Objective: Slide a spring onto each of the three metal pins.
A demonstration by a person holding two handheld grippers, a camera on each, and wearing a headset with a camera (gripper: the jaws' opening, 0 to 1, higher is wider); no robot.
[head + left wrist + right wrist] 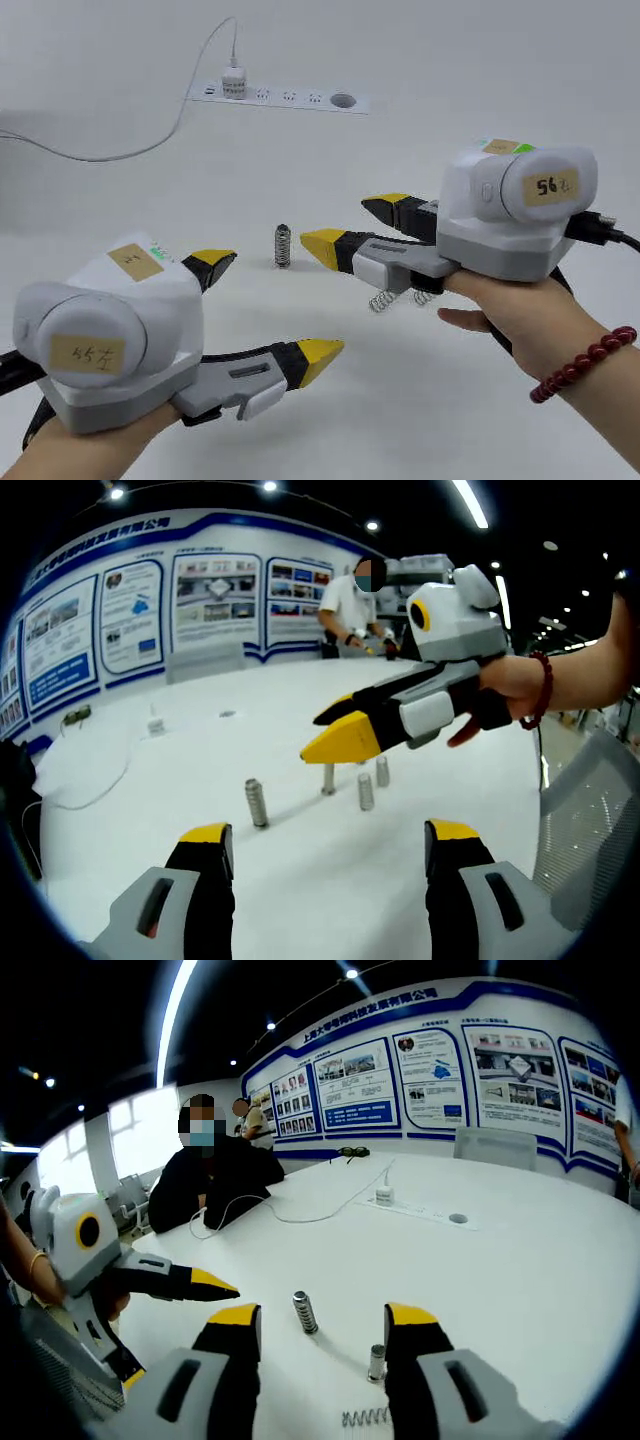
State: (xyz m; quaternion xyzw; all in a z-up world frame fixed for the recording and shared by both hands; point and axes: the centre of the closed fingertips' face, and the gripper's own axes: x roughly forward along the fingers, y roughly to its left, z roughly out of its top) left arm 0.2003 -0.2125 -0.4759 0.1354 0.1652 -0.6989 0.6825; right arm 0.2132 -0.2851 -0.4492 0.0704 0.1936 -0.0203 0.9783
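An upright metal pin wearing a spring point(282, 245) stands on the white table point(420, 400), just left of my right gripper point(350, 225), which hovers open and holds nothing. Two loose springs point(380, 300) lie under that gripper. My left gripper point(268, 307) is open and holds nothing at the near left, apart from the pin. In the left gripper view the sprung pin point(257, 802) stands ahead of the open left gripper point(328, 832). A bare pin point(328, 778) stands behind it, beneath the right gripper point(330, 728). In the right gripper view the open right gripper point(322, 1315) frames the sprung pin point(305, 1312), a second pin point(376, 1362) and a lying spring point(365, 1417).
A white power strip point(285, 97) with a plugged charger point(234, 82) and its cable lies at the far side of the table. One person sits at the table point(215, 1175) and another stands beyond it point(350, 610). Two more short grey pieces point(366, 791) stand near the bare pin.
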